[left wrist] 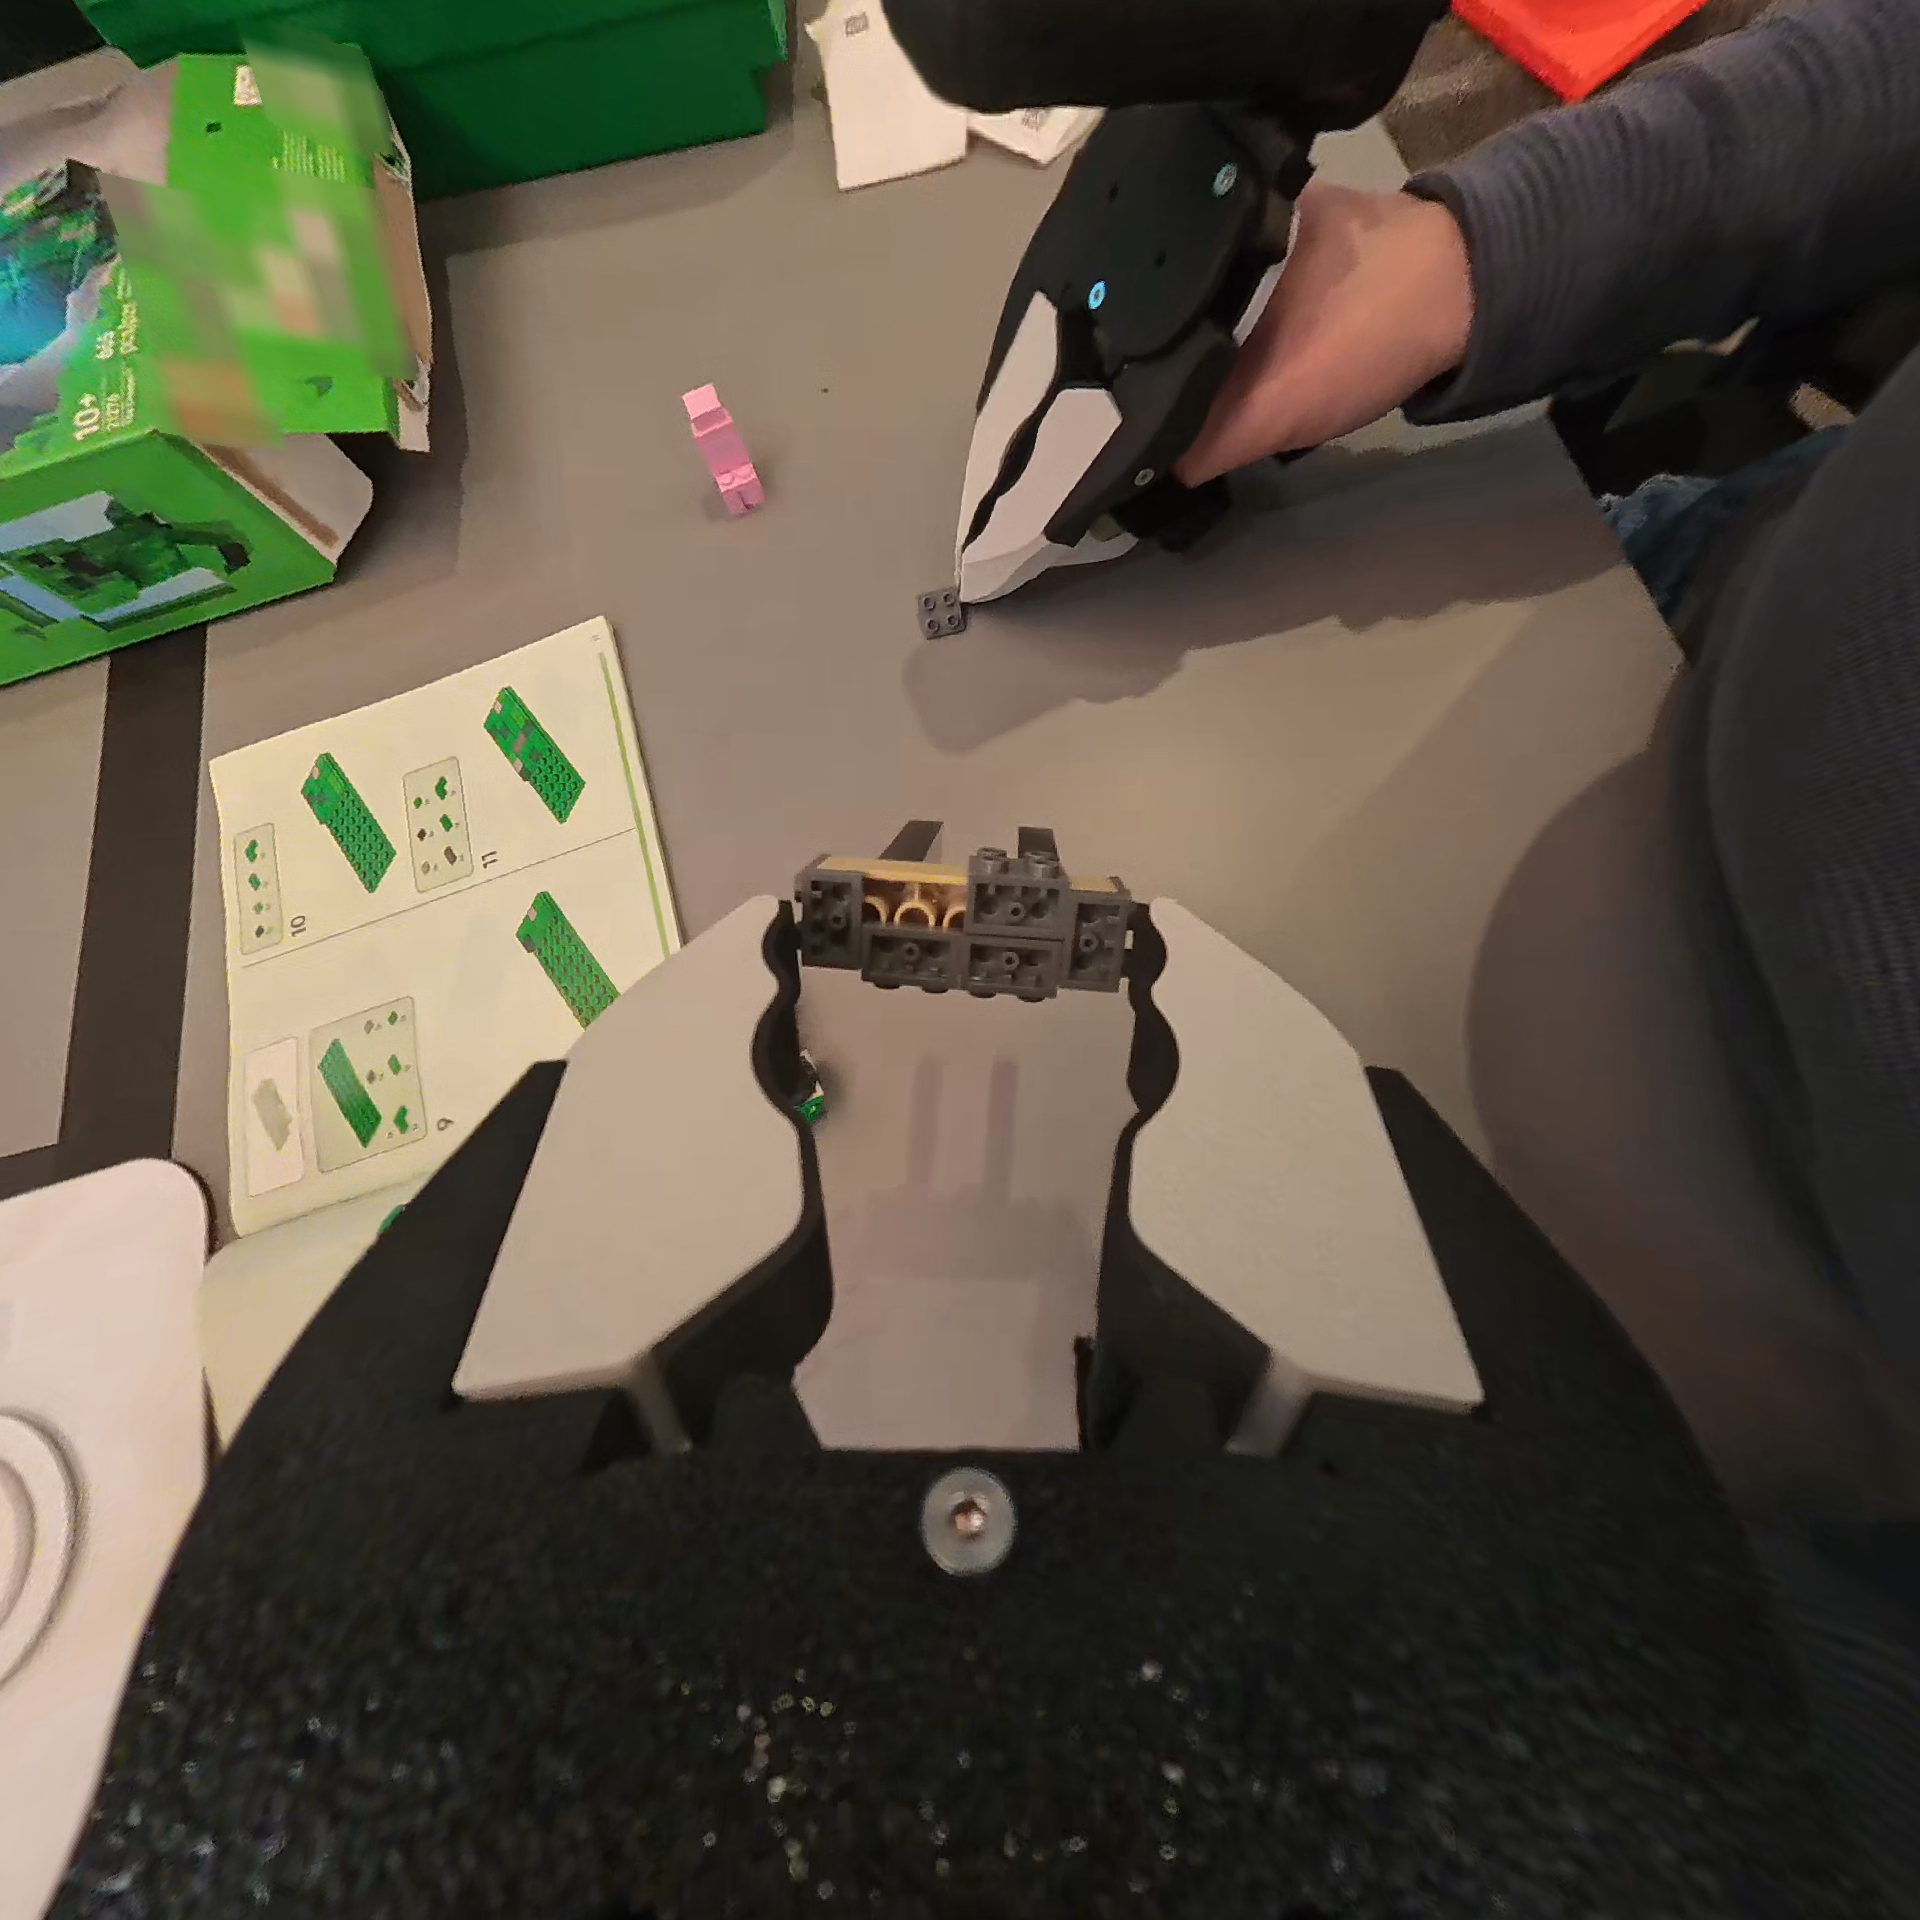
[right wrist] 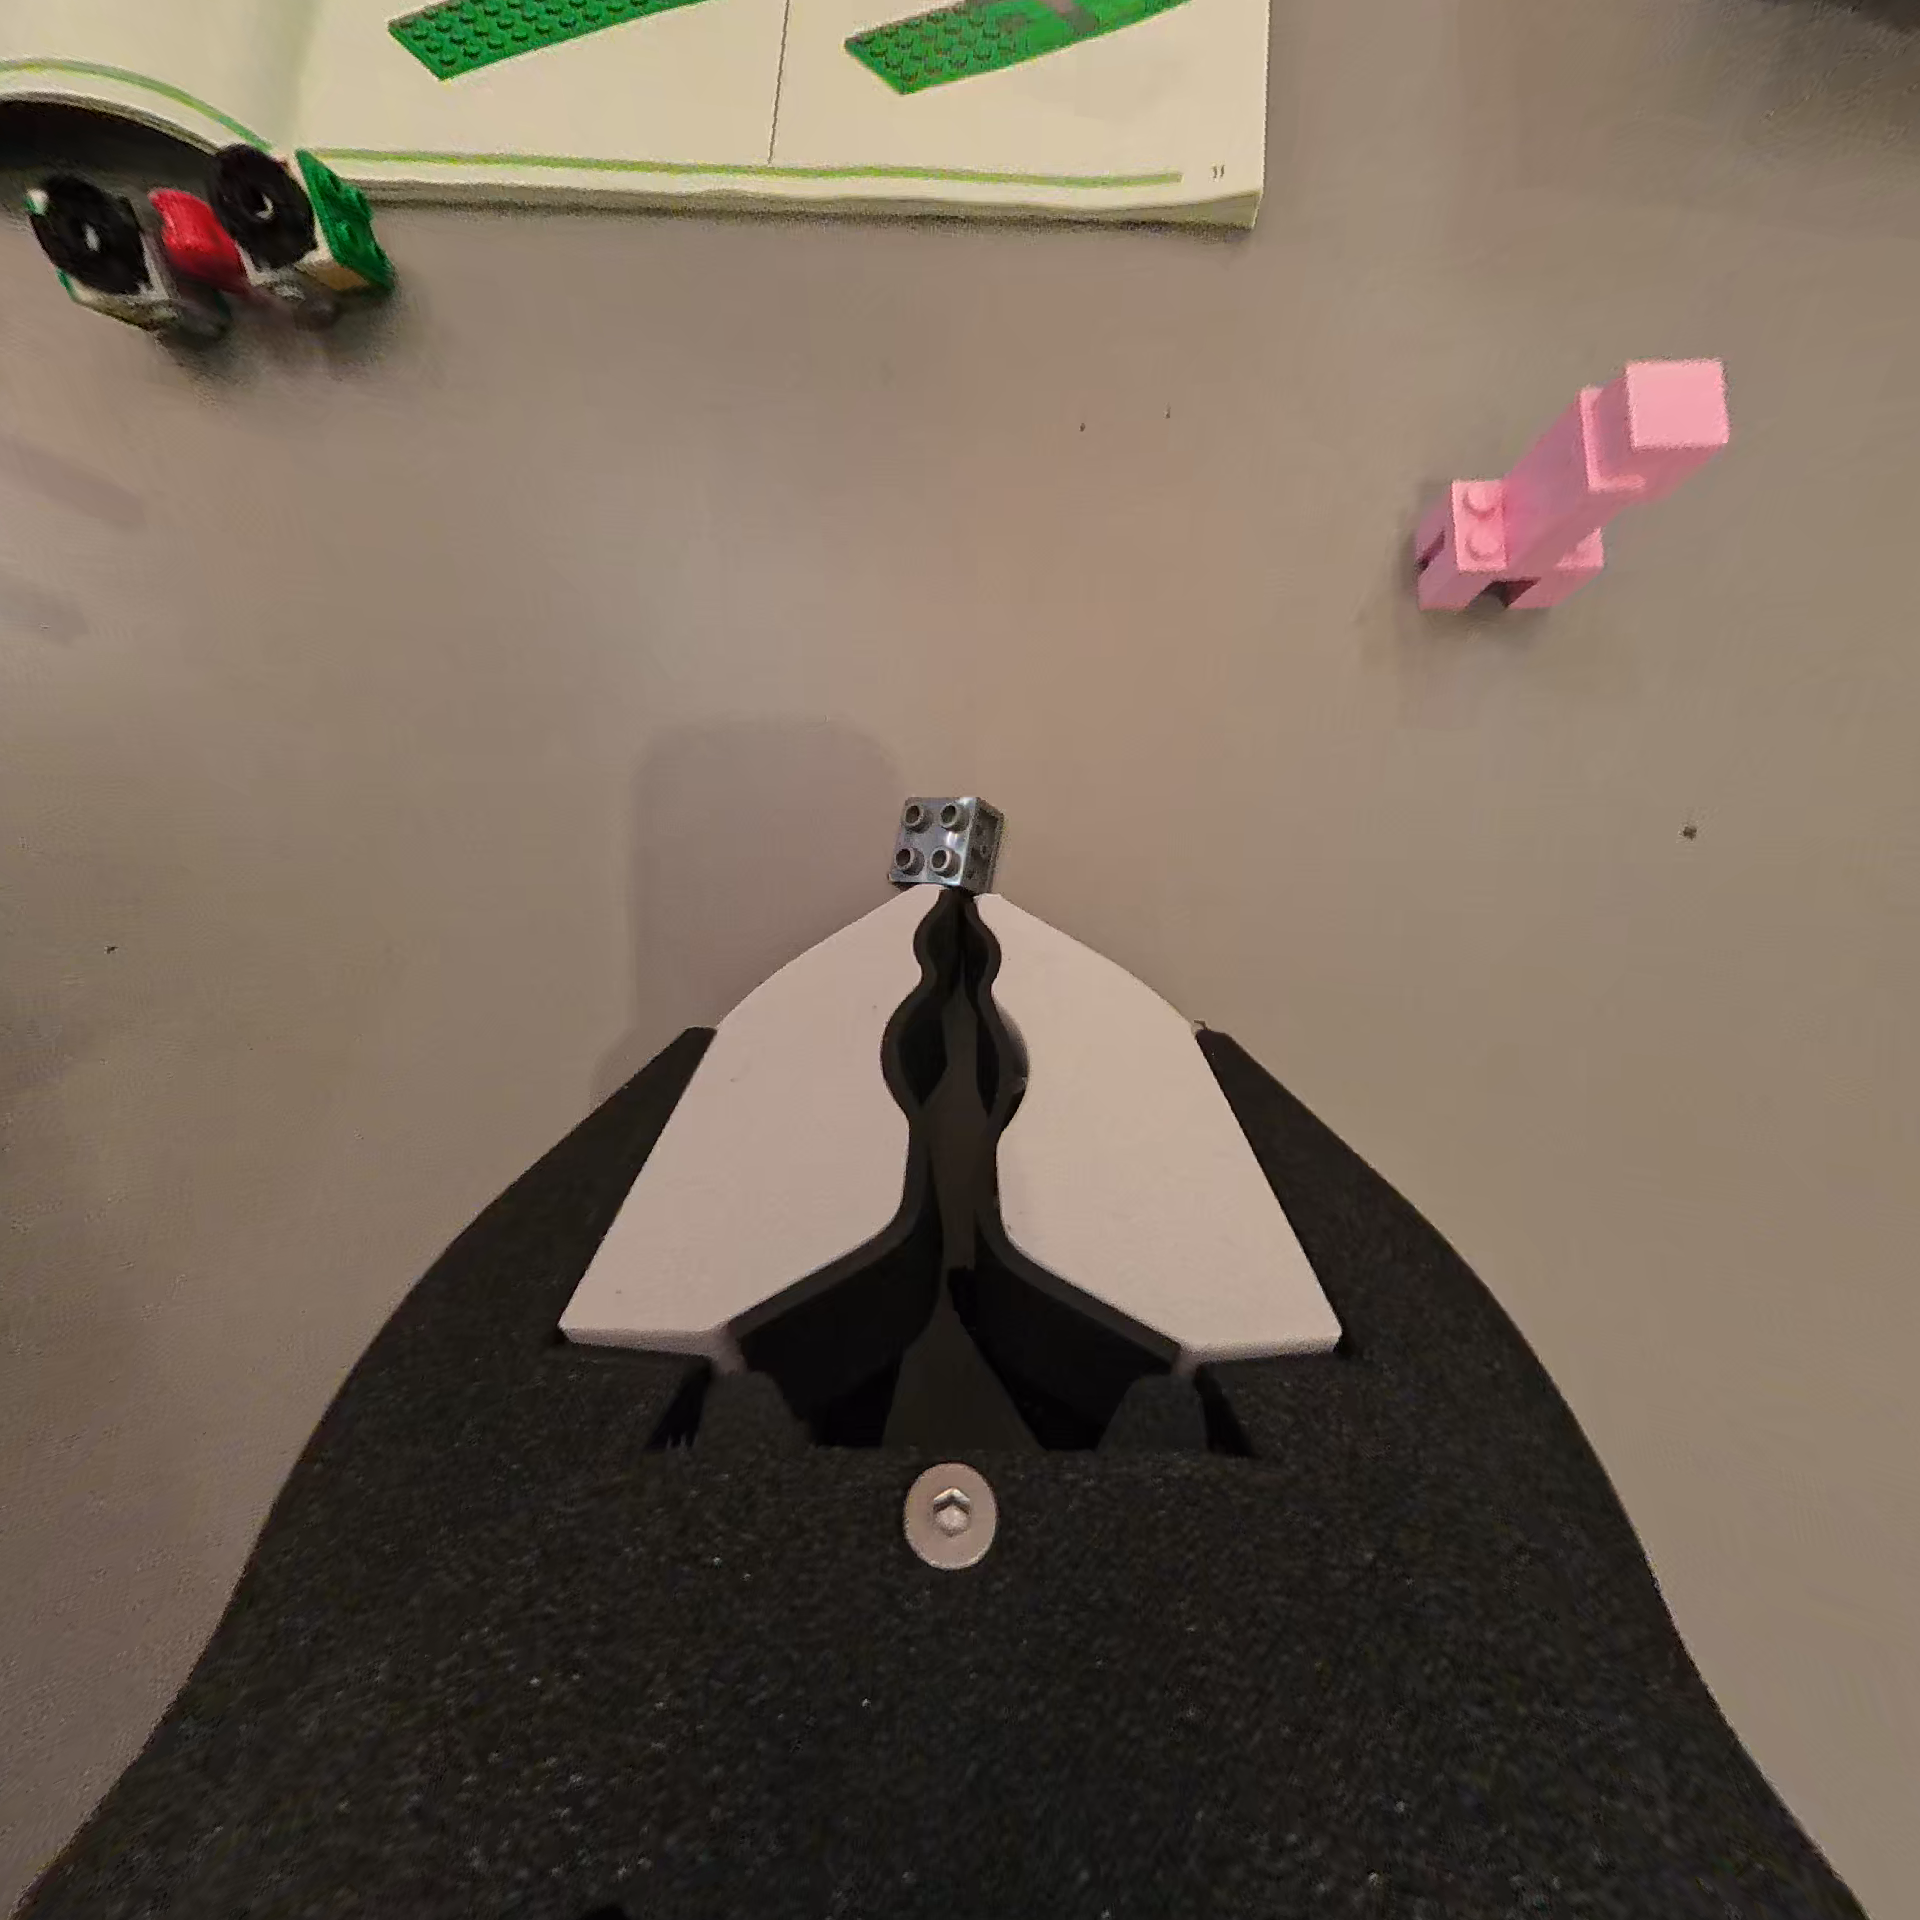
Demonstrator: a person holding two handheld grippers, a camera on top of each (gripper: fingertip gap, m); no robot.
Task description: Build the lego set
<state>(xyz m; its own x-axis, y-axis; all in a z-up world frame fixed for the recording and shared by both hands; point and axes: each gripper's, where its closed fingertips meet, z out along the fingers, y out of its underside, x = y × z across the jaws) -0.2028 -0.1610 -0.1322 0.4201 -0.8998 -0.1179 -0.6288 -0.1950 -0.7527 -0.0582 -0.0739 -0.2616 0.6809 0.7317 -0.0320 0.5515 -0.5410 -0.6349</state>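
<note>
My left gripper [left wrist: 961,925] is shut on a dark grey and tan lego assembly [left wrist: 997,951], pinched by its ends between the two fingertips and held above the grey table [left wrist: 1195,748]. My right gripper [right wrist: 954,902] is shut, its fingertips pressed together and touching the near edge of a small dark grey 2x2 brick [right wrist: 943,844] that lies on the table. The left wrist view shows the same brick [left wrist: 945,613] flat on the table at the tip of the right gripper [left wrist: 971,587], which a hand [left wrist: 1330,332] holds.
A pink lego figure [left wrist: 722,452] [right wrist: 1558,488] stands beyond the brick. An open instruction booklet [left wrist: 436,894] [right wrist: 727,104] lies on the left. Green boxes [left wrist: 156,499] are at the far left. A small build with black wheels [right wrist: 208,244] sits by the booklet. A small green piece [left wrist: 810,1107] lies under my left finger. Tip to tip, the grippers are about 20 centimeters apart.
</note>
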